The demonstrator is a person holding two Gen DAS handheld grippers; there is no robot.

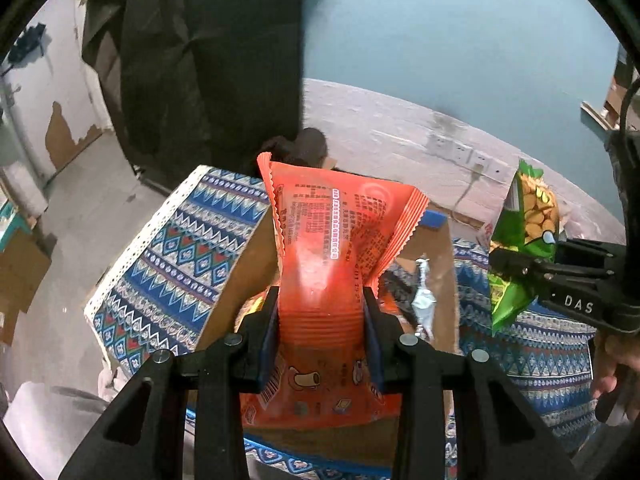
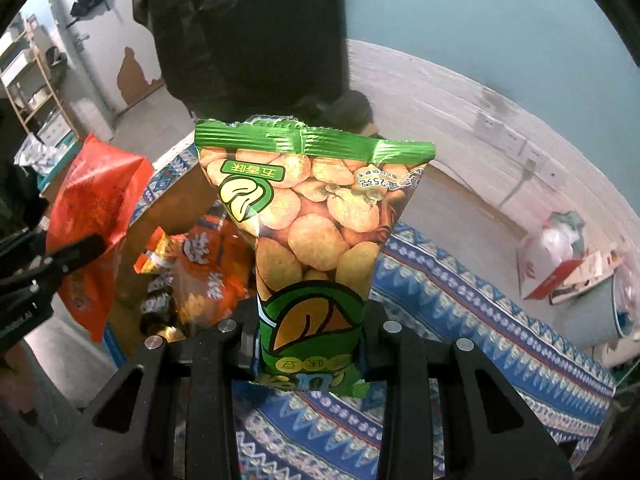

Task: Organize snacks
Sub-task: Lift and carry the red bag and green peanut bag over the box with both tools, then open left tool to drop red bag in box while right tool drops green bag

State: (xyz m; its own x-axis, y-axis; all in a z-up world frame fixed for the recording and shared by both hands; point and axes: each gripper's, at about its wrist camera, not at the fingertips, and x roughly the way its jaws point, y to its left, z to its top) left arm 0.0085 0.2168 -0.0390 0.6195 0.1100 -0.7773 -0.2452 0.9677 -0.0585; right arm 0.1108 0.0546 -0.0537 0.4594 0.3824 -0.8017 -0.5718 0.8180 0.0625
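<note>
Left gripper (image 1: 322, 320): clamped on orange snack bag (image 1: 336, 248), pinched near its lower third; bag held upright above open cardboard box (image 1: 236, 272). Bottom edge of bag partly hidden behind black gripper frame; printed text too small to read.

Right gripper (image 2: 310, 328): clamped on green snack bag (image 2: 316, 216), gripped at lower part, top seal up and slightly crumpled. Lowest edge cut off by jaws and frame. Bag suspended over patterned blue cloth (image 2: 460, 292), beside box.

In left wrist view, green bag and right gripper at right edge, bag seen edge-on, only partly visible. In right wrist view, orange bag at left, blurred, with left gripper mostly cropped by frame edge.

Box interior: more snack packets (image 2: 208, 268), orange and dark, jumbled; count and type hard to make out, partly hidden behind green bag. Box outer sides wrapped in same patterned cloth.

Background: dark fabric mass (image 1: 216, 60) blocking upper left; wall socket strip (image 1: 460, 152) blurred. Red-and-white carton (image 2: 560, 256) at far right, distorted by lens.
</note>
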